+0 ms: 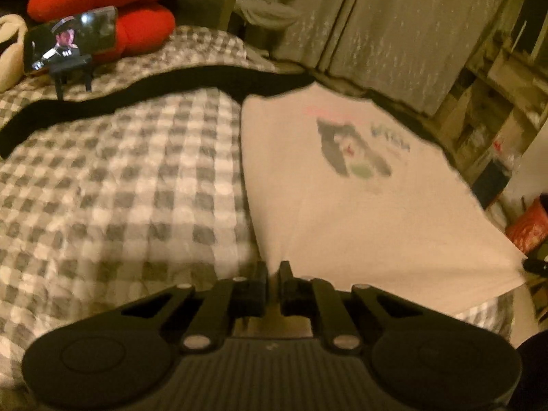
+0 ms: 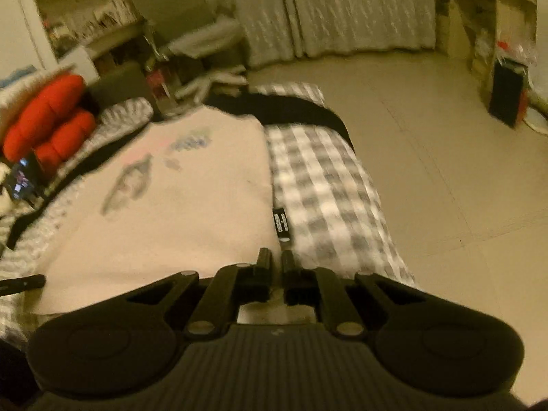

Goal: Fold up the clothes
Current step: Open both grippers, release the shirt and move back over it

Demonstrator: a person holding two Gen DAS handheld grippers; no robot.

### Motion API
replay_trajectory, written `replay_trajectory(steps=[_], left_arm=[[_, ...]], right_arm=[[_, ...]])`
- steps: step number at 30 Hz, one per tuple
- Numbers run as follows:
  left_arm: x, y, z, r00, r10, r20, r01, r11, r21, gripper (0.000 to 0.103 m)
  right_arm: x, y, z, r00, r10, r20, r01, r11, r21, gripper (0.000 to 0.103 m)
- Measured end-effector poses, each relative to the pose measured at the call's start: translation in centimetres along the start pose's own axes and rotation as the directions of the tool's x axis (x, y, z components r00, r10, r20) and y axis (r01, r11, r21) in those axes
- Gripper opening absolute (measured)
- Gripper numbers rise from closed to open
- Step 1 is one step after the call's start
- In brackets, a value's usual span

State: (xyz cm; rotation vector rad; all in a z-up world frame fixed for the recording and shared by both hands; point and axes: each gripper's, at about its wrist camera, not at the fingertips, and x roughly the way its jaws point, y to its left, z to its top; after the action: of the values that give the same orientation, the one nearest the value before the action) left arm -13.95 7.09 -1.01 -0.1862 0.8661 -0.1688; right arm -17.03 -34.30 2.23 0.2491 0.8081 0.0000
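At the lower centre of each wrist view a pair of tongs is pinched on the near hem of a cream T-shirt (image 1: 342, 212), which lies spread on a bed (image 1: 120, 188) covered in grey-and-white check. The left tongs (image 1: 273, 270) are closed on the shirt's lower left corner, the cloth drawn into small creases that run up from the fingertips; the right tongs (image 2: 276, 257) sit at the lower right corner, the jaws nearly touching, and they appear to be gripping the edge too, though blur makes the pinch itself hard to confirm. From both tongs the shirt runs straight away toward the top of the frame: its long axis points from hem to neck, with the printed picture (image 1: 352, 150) on the chest in the upper middle of the cloth and the far end reaching a black band (image 1: 102, 102) across the bed. A small black label (image 2: 281, 224) shows at the shirt's right edge just above the right tongs. In the left view the tip of the other tongs peeps in at the right edge, level with the hem, so the two grips lie side by side across the width and neither is clearer nearer the collar. My reading is that the coming fold carries the hem away along that axis. Red cushions (image 1: 102, 0) and a phone on a stand (image 1: 68, 44) sit in the upper left, well apart from the shirt.
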Motion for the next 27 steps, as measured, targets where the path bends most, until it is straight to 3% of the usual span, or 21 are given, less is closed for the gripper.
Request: replay_trajectory(steps=[7,13,20,27], left_arm=[[0.2,-0.3,0.4,1.000,0.020,-0.012,-0.020,0.999,0.035,0.009],[-1.4,1.3,1.9,0.998,0.042,0.041,-0.041,0.999,-0.029,0.012],[-1.7,3.9,5.0,0.992,0.090,0.091,-0.079,0.989,-0.121,0.012],[-0.1,5.2,7.0,0.989,0.128,0.070,-0.115,0.980,-0.163,0.013]], right_arm=[[2.0,0.9,-0.5,0.996,-0.060,-0.070,0.054,0.995,-0.083,0.008],[0.3,1.8,0.6,0.997,-0.069,0.027,0.071,0.991,-0.112,0.027],[0.5,6.0,4.2,0.996,0.036,0.083,-0.018,0.979,-0.204,0.034],[5.1,12.9,6.5,0.992,0.128,0.006,-0.120,0.942,-0.314,0.034]])
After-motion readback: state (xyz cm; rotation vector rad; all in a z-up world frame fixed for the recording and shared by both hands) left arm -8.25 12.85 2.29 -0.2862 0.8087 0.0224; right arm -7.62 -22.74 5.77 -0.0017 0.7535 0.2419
